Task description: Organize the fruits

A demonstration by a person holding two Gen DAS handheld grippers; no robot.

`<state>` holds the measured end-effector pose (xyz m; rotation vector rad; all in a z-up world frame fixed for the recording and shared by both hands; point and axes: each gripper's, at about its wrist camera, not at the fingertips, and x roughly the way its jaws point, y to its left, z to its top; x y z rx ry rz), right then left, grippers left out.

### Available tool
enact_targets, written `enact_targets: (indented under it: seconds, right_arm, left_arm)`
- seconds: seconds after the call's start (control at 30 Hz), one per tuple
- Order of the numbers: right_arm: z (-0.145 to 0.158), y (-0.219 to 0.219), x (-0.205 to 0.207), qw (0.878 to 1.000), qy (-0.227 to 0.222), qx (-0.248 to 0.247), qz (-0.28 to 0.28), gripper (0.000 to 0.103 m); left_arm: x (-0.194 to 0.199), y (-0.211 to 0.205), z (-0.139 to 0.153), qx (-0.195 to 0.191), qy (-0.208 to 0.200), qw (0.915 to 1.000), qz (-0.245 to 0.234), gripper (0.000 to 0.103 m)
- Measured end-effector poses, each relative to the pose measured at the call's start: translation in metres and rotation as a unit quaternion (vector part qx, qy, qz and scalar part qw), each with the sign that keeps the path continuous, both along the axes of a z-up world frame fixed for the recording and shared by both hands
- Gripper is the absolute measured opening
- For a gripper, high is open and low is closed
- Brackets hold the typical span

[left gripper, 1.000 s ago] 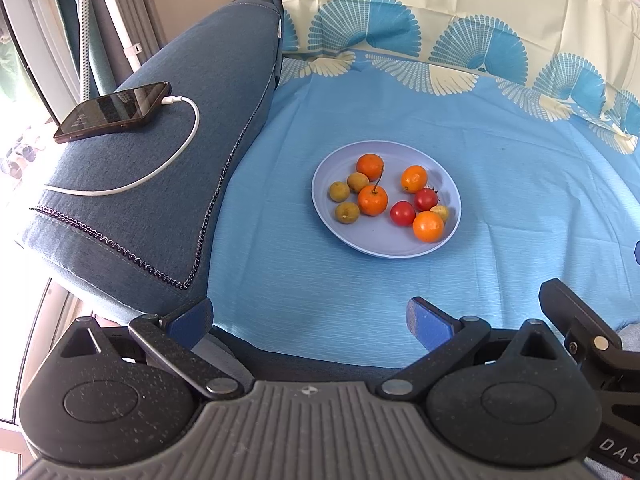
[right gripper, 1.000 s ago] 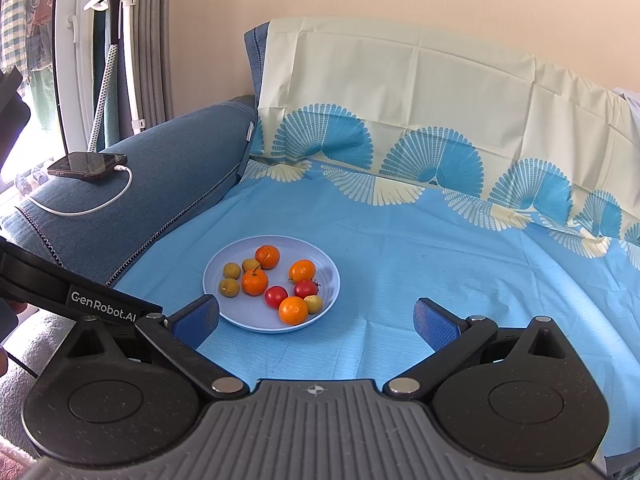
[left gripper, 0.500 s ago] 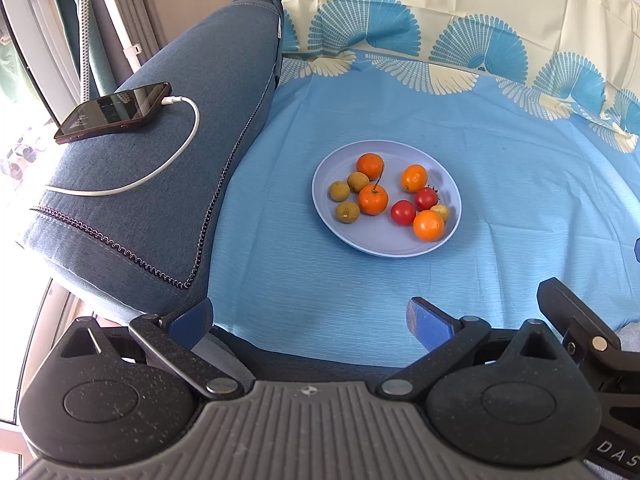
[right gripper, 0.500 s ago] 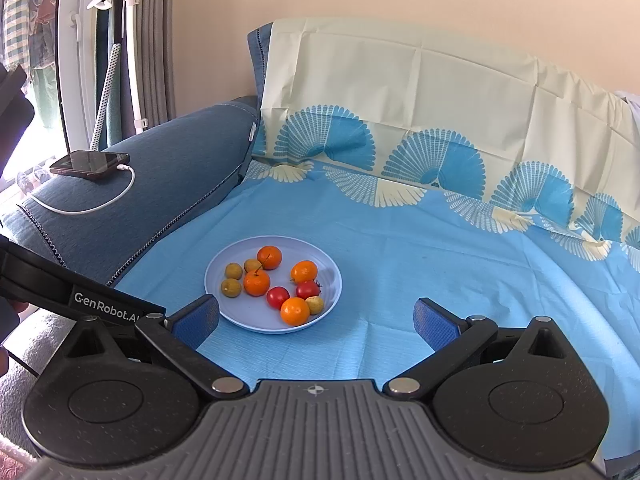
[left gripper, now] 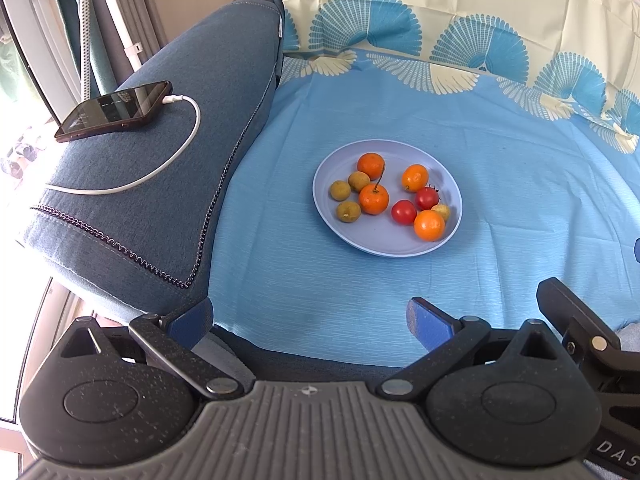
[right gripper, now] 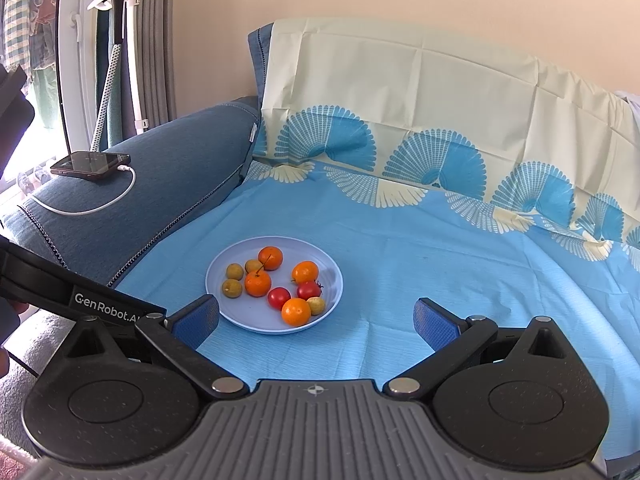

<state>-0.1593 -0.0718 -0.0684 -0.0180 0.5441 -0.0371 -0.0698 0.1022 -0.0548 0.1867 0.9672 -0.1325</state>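
Note:
A pale blue plate [left gripper: 360, 240] [right gripper: 240, 320] lies on the blue sheet and holds mixed fruit. On it are several oranges, one with a stem [left gripper: 374, 199] [right gripper: 258, 283], two red tomatoes [left gripper: 403, 212] [right gripper: 279, 298], three brownish-green round fruits [left gripper: 348, 211] [right gripper: 232, 288] and a small yellowish one [left gripper: 441, 211] [right gripper: 316, 305]. My left gripper [left gripper: 310, 316] hangs open, well short of the plate, with nothing between its fingers. My right gripper [right gripper: 316, 318] is open too, its blue pads either side of the plate's near rim, held above it.
A dark phone [left gripper: 114, 110] [right gripper: 91, 165] with a white charging cable [left gripper: 160, 168] rests on the blue sofa arm [left gripper: 168, 184] to the left. A patterned cloth drapes the backrest [right gripper: 400, 92]. A clothes steamer stand [right gripper: 116, 32] is by the window.
The right wrist view has drifted slightly, so the plate sits a little more to the right in it. The left gripper and the fruit have not moved.

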Motion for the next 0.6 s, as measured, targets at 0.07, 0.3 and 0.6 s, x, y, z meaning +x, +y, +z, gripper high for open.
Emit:
enact_targets:
  seconds: [0.07, 0.3, 0.6]
  right_arm:
    - [-0.0002, -0.0001, 0.0, 1.0, 0.0, 0.0, 0.0, 0.102]
    - [-0.0001, -0.0003, -0.0003, 1.0, 0.001, -0.001, 0.002, 0.102]
    - [-0.0017, -0.0028, 0.0022, 1.0, 0.005, 0.002, 0.01, 0.102]
  left_arm:
    - [0.0, -0.0001, 0.0, 0.0, 0.0, 1.0, 0.0, 0.103]
    - [0.0002, -0.0002, -0.0023, 0.0, 0.002, 1.0, 0.0, 0.103]
    - [0.0008, -0.0018, -0.0027, -0.001, 0.005, 1.0, 0.002, 0.103]
